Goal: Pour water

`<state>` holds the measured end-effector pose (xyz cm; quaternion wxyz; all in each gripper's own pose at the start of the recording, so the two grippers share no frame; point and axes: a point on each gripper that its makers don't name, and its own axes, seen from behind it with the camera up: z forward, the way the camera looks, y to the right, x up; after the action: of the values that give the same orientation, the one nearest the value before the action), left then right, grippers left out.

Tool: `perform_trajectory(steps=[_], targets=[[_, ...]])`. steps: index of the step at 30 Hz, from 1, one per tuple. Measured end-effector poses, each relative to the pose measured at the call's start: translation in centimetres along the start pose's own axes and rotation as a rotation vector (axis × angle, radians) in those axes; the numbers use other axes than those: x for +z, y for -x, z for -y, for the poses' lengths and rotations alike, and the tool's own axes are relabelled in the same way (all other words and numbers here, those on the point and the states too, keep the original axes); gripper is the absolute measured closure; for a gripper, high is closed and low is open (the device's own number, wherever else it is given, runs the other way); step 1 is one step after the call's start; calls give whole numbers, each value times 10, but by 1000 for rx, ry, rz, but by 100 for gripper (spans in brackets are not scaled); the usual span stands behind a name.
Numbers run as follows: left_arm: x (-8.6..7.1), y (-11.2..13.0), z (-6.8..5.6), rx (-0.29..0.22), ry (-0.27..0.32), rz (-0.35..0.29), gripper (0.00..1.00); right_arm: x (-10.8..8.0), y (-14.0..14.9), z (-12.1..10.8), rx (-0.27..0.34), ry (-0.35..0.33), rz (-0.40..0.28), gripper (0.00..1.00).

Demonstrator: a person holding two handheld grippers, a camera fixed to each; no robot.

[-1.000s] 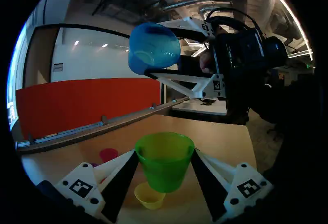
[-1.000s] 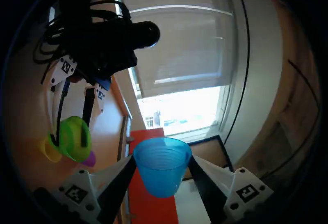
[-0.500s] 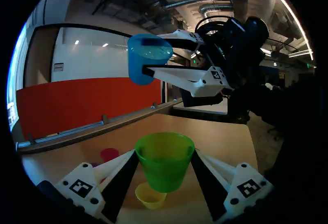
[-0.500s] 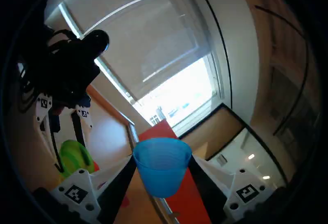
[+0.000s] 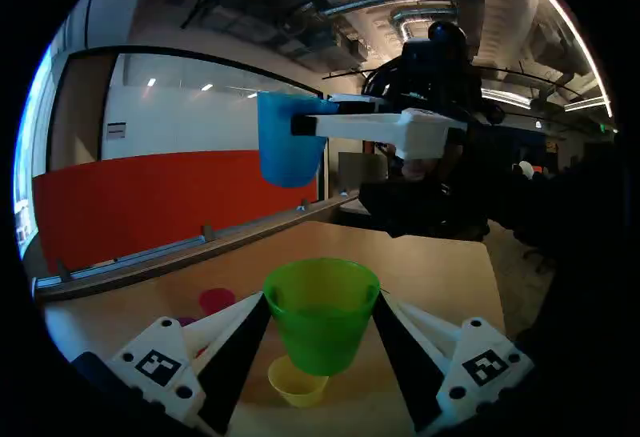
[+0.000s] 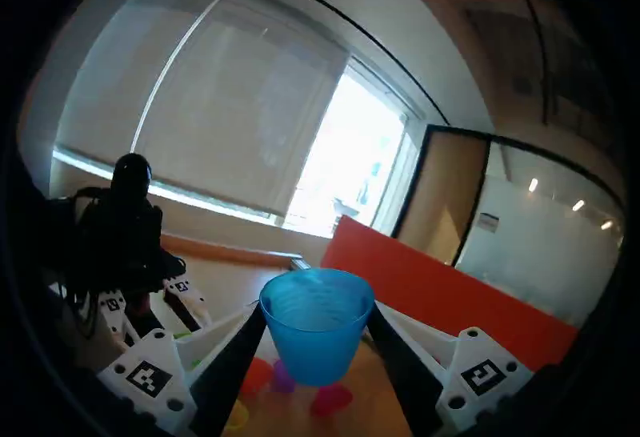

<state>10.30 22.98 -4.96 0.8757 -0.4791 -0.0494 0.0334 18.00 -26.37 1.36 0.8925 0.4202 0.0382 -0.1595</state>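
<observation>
- Left gripper view: my left tool (image 5: pixel 320 299) is clamped on a green cup (image 5: pixel 322 321), one finger pressing each side of its wall. The cup sits upright between the fingers, held above the wooden tabletop (image 5: pixel 432 269).
- I cannot tell from here whether the green cup has water in it.
- Under the green cup, a small yellow cup (image 5: pixel 296 381) stands on the tabletop, and a pink cup (image 5: pixel 216 299) stands farther back to the left, near the tabletop's rear edge.
- Higher up in the same view I see the blue cup (image 5: pixel 284 145) held upright in the air, above the green cup and slightly to its left, well apart from it. A hand (image 5: pixel 416 166) grips the white tool body behind it.
- A red partition (image 5: pixel 160 197) runs along the far side of the tabletop.
- Right gripper view: my right tool (image 6: pixel 316 313) is closed on the blue cup, both fingers against its sides and the mouth facing up. The ribbed inner wall shows, but I cannot make out a water level.
- Below the blue cup, several small cups stand on the tabletop: an orange one (image 6: pixel 256 373), a purple one (image 6: pixel 282 374) and another pink one (image 6: pixel 332 397).
- A bright window (image 6: pixel 352 173) lies beyond.
</observation>
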Motion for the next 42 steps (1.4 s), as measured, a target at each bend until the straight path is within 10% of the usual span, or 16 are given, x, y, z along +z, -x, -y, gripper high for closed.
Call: perform_trajectory(steps=[20,42], targets=[[-5,3,8,10,-13,44,14,-4,31,5,222,-36,92,11],[-16,40,21,75,-29,243,14,-29,73,14,225,-92,207,11]])
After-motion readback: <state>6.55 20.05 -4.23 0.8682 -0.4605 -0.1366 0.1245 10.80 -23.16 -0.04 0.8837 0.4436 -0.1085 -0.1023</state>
